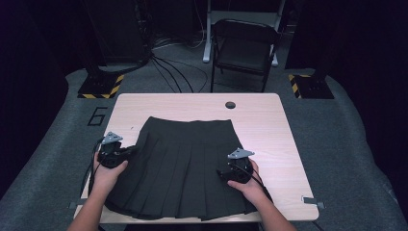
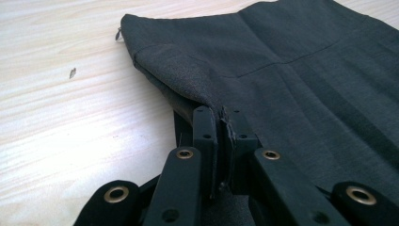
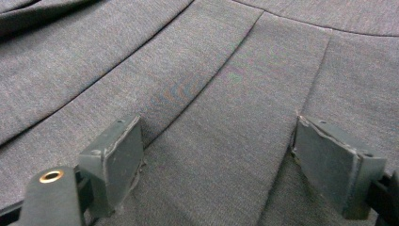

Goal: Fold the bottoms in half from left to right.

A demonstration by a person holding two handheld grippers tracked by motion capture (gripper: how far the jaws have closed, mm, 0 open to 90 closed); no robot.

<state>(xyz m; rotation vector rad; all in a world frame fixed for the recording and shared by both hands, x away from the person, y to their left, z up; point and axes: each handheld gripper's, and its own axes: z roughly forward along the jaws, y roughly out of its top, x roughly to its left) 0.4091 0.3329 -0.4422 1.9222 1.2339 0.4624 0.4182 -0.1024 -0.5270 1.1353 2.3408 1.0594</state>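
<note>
A dark grey pleated skirt (image 1: 185, 163) lies spread on the wooden table (image 1: 269, 125), waistband toward the far side. My left gripper (image 1: 126, 153) is at the skirt's left edge, shut on the fabric. In the left gripper view the jaws pinch the skirt's edge (image 2: 188, 80) and lift it a little off the table; the gripper (image 2: 221, 127) has cloth squeezed between its pads. My right gripper (image 1: 222, 174) rests over the skirt's right half. Its jaws stand wide open in the right gripper view, the gripper (image 3: 216, 155) hovering over a pleat (image 3: 226, 94), with nothing between the pads.
A round hole (image 1: 230, 104) is in the table near its far edge. A folding chair (image 1: 243, 48) stands beyond the table, with cables on the floor and hazard-striped stand bases (image 1: 101, 86) at both sides. Bare tabletop lies to the right of the skirt.
</note>
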